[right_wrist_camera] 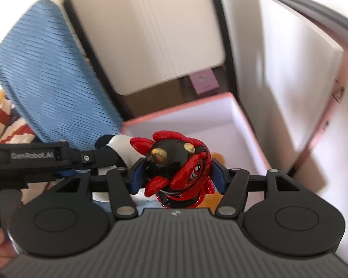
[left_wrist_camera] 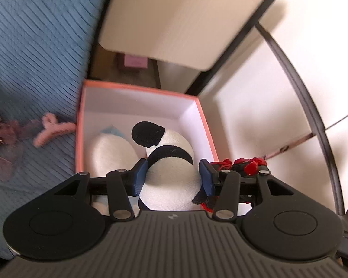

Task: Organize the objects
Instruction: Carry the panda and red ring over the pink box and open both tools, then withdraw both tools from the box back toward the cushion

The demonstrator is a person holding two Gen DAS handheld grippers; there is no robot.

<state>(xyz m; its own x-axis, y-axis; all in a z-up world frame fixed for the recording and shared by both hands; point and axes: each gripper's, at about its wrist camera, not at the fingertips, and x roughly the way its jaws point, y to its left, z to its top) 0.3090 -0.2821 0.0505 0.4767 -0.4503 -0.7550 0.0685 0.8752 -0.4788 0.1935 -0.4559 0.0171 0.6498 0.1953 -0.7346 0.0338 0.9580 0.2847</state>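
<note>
My left gripper (left_wrist_camera: 174, 176) is shut on a black and white panda plush (left_wrist_camera: 171, 180) and holds it over an open pink-rimmed white box (left_wrist_camera: 141, 106). A cream plush with a blue bit (left_wrist_camera: 112, 150) lies inside the box. My right gripper (right_wrist_camera: 177, 173) is shut on a glossy red and black figurine with gold horns (right_wrist_camera: 181, 171), above the same box (right_wrist_camera: 197, 115). The figurine shows at the right of the left wrist view (left_wrist_camera: 243, 164). The left gripper body (right_wrist_camera: 34, 159) and the panda (right_wrist_camera: 123, 148) show at the left of the right wrist view.
A blue ribbed cover (left_wrist_camera: 30, 46) lies left of the box, with a pink hair claw (left_wrist_camera: 51, 129) and dark dried flowers (left_wrist_camera: 2, 134) on it. A beige panel (left_wrist_camera: 174, 18) and a small purple box (left_wrist_camera: 135, 61) are behind. White cabinet faces (left_wrist_camera: 255, 92) stand on the right.
</note>
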